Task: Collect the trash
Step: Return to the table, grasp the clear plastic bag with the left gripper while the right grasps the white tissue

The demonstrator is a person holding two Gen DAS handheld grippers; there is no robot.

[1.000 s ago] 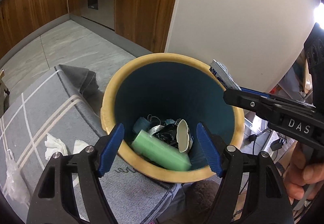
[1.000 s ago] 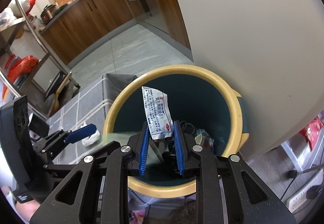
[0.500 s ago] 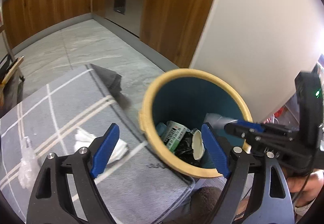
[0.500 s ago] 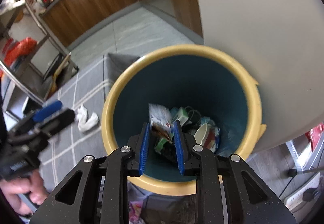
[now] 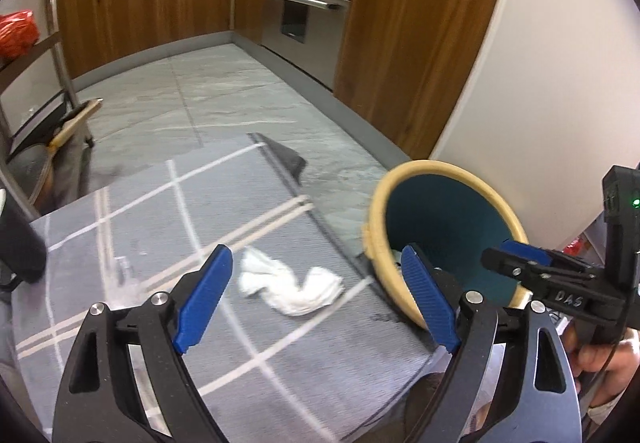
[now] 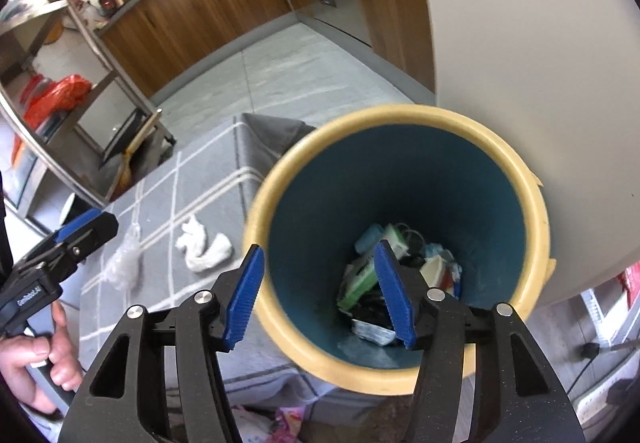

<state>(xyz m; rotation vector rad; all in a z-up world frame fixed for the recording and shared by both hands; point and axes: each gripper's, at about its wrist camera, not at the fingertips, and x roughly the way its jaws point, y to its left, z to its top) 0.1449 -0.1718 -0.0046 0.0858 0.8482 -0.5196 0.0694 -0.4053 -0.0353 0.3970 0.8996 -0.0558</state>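
Both grippers gape empty: the right gripper point(image 6: 320, 291) over the trash bin point(image 6: 536, 219), the left gripper point(image 5: 316, 299) above a crumpled tissue point(image 5: 292, 285).

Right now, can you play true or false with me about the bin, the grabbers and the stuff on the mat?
1. The right gripper is open and holds nothing. True.
2. The trash bin is empty. False: wrappers and other rubbish lie at its bottom.
3. A crumpled white tissue lies on the grey checked mat, outside the bin. True.
4. The left gripper is squeezing the tissue. False: its jaws are open and the tissue lies apart from them on the mat.
5. The bin has a red rim. False: the rim is pale yellow and the inside is teal.
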